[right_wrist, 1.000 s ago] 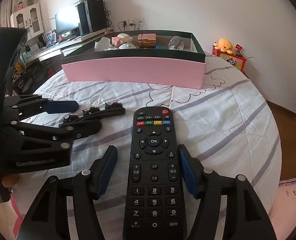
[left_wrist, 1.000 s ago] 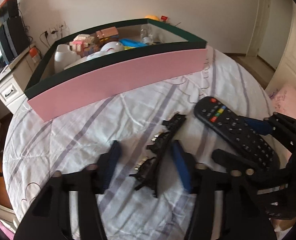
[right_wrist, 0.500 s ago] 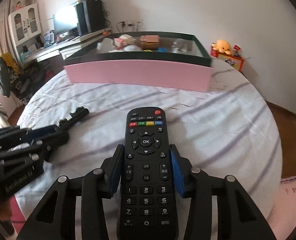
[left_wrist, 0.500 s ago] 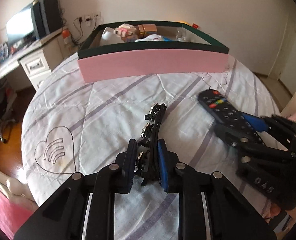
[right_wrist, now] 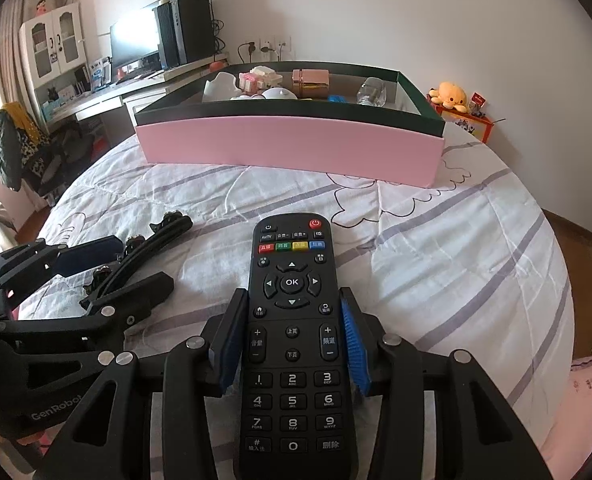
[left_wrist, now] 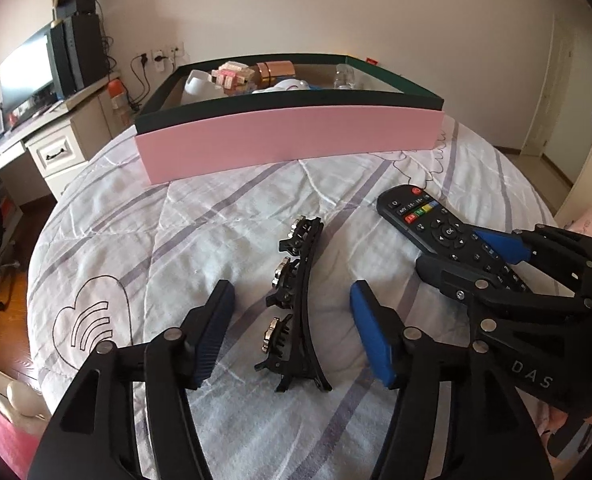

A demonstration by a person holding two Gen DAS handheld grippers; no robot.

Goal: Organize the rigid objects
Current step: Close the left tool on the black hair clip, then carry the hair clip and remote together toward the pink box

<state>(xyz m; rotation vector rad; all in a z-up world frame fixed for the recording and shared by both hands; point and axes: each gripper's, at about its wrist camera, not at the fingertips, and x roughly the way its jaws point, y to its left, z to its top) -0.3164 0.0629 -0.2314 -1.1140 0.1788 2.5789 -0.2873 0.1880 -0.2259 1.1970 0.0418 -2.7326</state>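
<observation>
Hair clip (left_wrist: 296,300) lies on the quilt between my left gripper (left_wrist: 291,332) fingers, long axis along them; jaws just reopened, pads clear of it. My right gripper (right_wrist: 291,340) clamps the remote control (right_wrist: 291,336) lengthwise, pointing toward the pink box (right_wrist: 287,148).

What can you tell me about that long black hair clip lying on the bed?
The hair clip is long, thin and gently curved, and looks like black plastic. Small toothed claws stick out along one side, some with shiny metal bits. It lies flat on the white bedspread with purple stripes, pointing toward the pink box. It sits between the open fingers of the left gripper, which have just been opening, and neither finger touches it. The remote control lies apart from it.
</observation>
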